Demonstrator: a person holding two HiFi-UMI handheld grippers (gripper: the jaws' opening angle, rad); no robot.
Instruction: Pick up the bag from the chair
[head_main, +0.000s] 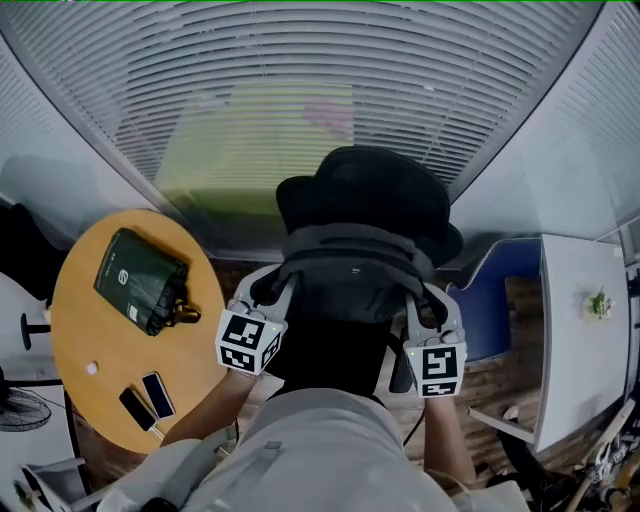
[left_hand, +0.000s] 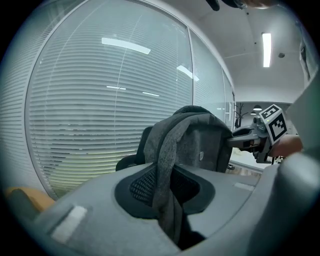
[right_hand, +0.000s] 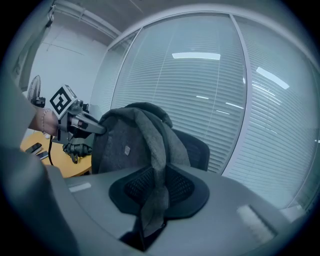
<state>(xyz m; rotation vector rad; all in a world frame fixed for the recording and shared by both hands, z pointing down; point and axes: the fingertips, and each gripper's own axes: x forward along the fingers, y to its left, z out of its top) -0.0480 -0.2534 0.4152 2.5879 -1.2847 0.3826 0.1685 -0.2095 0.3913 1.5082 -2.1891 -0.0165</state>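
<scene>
Around us in the head view, a round orange-wood tabletop lies at 9 o'clock of the grippers. It carries a dark green zipped pouch and, towards 7 o'clock, two dark phones side by side. A white rectangular desk stands at 3 o'clock with a small green plant on it. A wall of pale slatted window blinds fills 12 o'clock. The black office chair sits directly ahead, between us and the blinds, and nothing stands between the grippers and it.

The dark grey fabric bag is soft and felt-like, with a small tag on its face. It hangs between the two grippers, in front of the chair's backrest (we cannot tell whether its base touches the seat).

The left gripper has its jaws narrow, pinched on a grey strap that runs up to the bag. The right gripper is the same, with narrow jaws clamped on the other strap.

Only the gripper views show these grips, since from the head view the marker cubes cover the jaws. The right gripper view also catches a standing fan at 10 o'clock, beyond the tabletop.
</scene>
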